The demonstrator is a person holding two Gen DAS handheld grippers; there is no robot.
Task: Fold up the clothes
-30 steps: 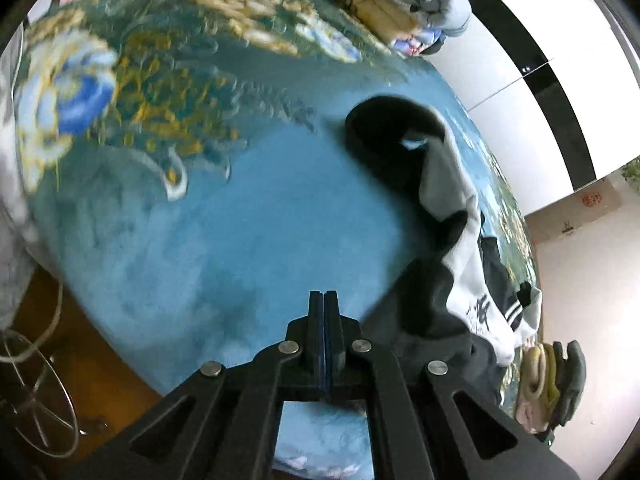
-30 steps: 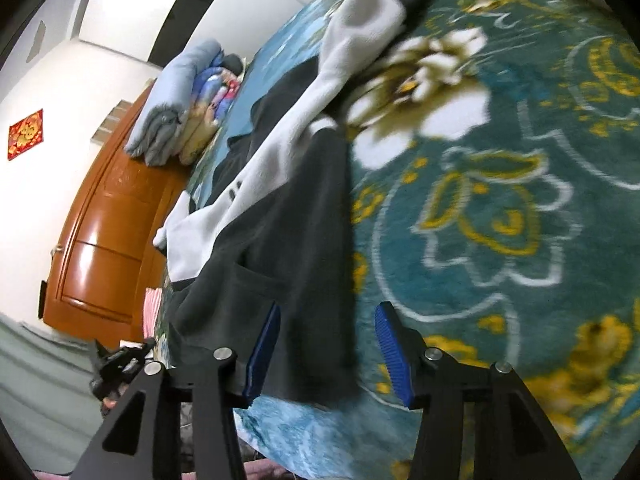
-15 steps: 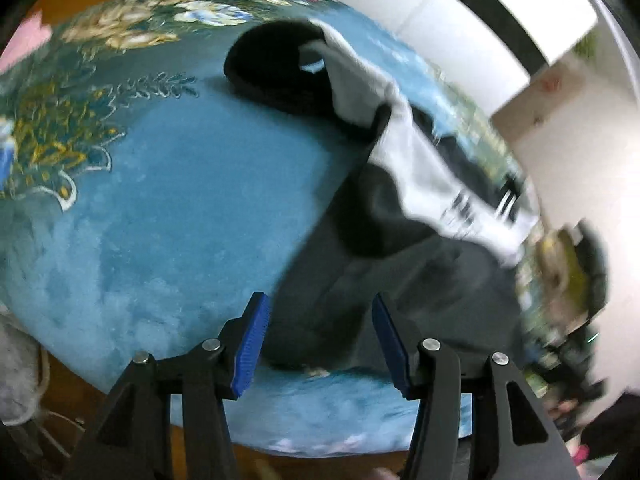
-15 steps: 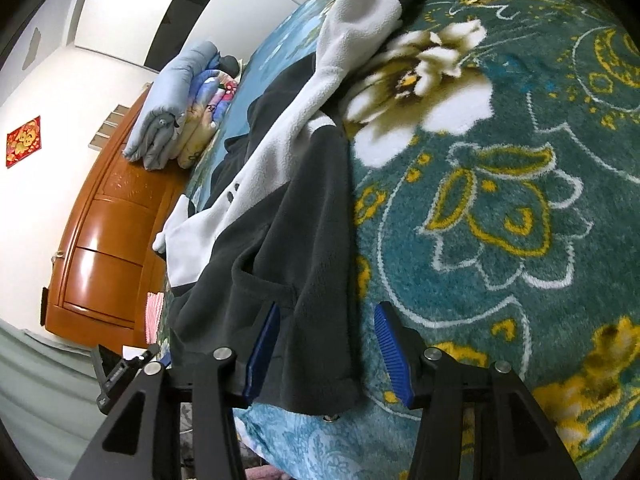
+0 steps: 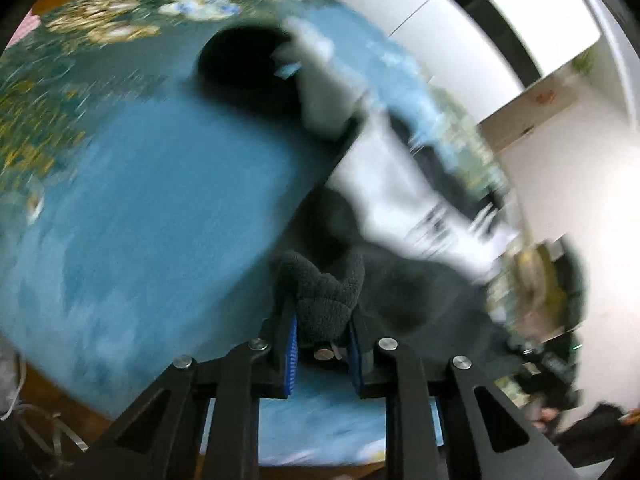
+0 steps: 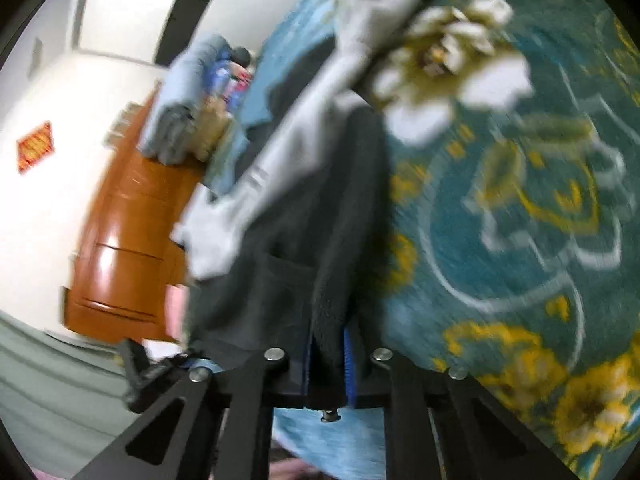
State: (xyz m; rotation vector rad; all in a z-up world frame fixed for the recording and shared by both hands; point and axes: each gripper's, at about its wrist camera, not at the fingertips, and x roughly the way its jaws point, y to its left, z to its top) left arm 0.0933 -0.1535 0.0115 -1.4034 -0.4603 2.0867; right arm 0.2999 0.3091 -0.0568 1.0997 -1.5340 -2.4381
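Note:
A dark grey and white fleece jacket lies on a teal floral blanket on a bed. In the left wrist view my left gripper is shut on a bunched fold of the jacket's dark hem. In the right wrist view the same jacket stretches away from me, and my right gripper is shut on its dark hem edge. The white band of the jacket runs up toward the hood. Both views are blurred by motion.
A stack of folded clothes sits at the far end of the bed by an orange wooden headboard. In the left wrist view more folded items lie at the right edge, and a white wall stands beyond.
Both grippers were open around the jacket's hem half a second ago and have closed on it. The left gripper had opened and swung right to the jacket before that.

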